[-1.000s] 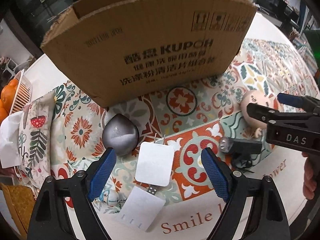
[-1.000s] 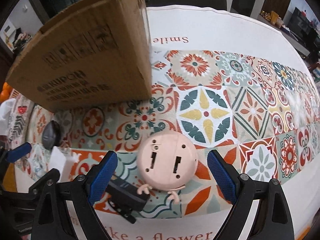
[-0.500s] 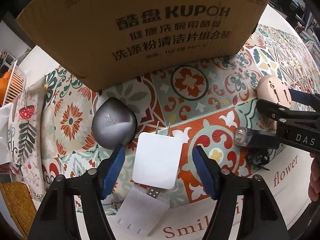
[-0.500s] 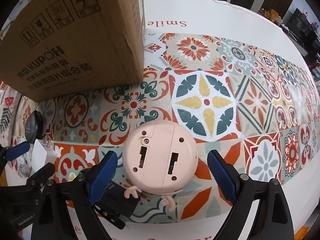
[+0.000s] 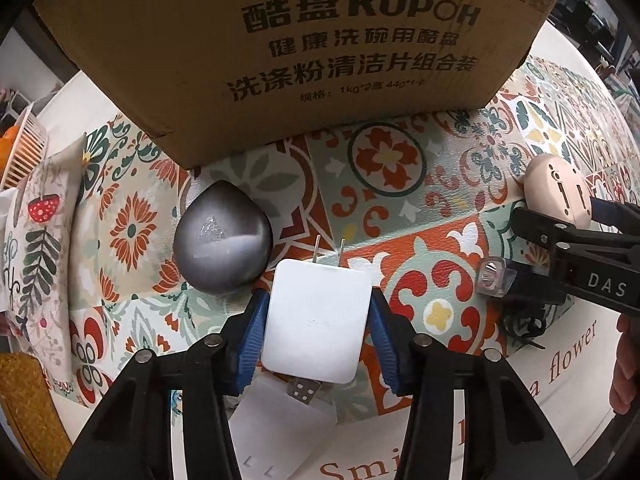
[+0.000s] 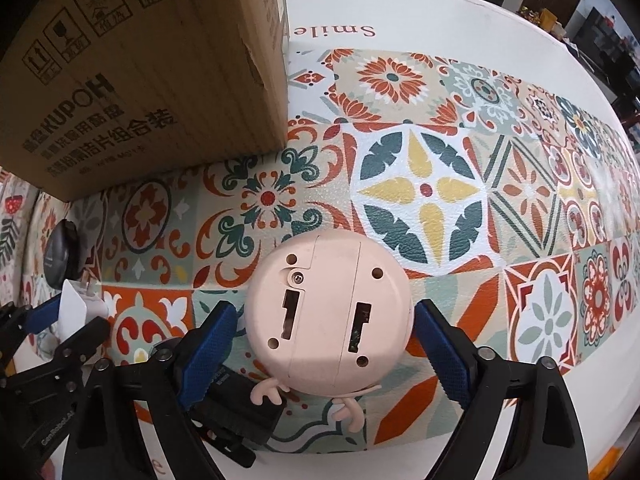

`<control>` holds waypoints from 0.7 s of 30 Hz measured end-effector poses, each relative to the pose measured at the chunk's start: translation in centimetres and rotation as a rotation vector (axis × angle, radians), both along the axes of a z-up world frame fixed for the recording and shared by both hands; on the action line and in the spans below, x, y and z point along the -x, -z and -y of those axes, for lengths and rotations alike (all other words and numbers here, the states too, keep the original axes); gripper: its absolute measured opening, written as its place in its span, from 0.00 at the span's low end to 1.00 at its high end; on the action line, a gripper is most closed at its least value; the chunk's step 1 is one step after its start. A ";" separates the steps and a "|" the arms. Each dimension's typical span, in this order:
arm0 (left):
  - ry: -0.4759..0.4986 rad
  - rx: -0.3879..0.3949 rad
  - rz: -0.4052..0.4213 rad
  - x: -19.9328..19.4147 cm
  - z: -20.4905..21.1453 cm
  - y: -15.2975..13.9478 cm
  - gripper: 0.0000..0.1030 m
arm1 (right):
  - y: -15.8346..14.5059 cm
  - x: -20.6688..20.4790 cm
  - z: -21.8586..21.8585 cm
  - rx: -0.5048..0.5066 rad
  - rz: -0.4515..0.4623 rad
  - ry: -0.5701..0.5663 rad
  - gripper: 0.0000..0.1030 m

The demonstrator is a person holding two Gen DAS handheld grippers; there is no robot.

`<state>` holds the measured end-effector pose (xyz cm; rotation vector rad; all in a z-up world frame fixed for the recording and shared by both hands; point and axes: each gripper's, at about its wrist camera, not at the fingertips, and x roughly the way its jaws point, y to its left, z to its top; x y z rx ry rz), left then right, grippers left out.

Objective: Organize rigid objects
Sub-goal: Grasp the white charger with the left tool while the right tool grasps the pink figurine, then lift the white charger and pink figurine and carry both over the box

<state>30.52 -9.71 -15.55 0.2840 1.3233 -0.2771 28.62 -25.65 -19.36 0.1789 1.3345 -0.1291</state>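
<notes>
While the left gripper (image 5: 318,322) has its blue fingers (image 5: 252,330) pressed against both sides of the white charger (image 5: 320,316), clamped on it, the charger lies flat on the worktop (image 5: 420,208) w/ its two prongs pointing toward the cardboard box (image 5: 320,40). Just left of the charger sits a dark grey teardrop-shaped object (image 5: 222,240), close to the box's lower edge. A USB plug (image 5: 304,390) pokes out under the charger's near end, over a white card (image 5: 280,432). The right gripper (image 6: 320,344) has its fingers (image 6: 208,352) apart on either side of the pink round toy (image 6: 328,316), which lies back-up on the worktop; can't tell if they touch it. A small black flashlight (image 5: 504,282) lies beside the toy, partly under the right gripper.
</notes>
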 end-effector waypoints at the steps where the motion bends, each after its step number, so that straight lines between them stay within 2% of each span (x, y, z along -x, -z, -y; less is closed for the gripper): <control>1: -0.001 0.002 0.006 0.1 0.0 0.0 0.46 | 0.1 0.0 0.0 0.002 0.003 -0.002 0.84; 3: -0.009 0.013 0.016 0.4 0.0 -0.1 0.45 | 0.3 0.2 -0.1 0.017 0.019 -0.008 0.74; 4: -0.014 0.022 0.017 0.6 -0.1 -0.2 0.45 | 0.3 0.3 -0.1 0.023 0.026 -0.008 0.73; 12: -0.044 0.087 0.001 1.1 -0.5 -1.0 0.43 | -0.7 1.5 -1.1 -0.010 0.056 -0.019 0.72; 21: -0.055 0.137 0.049 1.5 -1.5 -3.4 0.43 | -3.4 1.8 -2.2 0.007 0.113 -0.048 0.72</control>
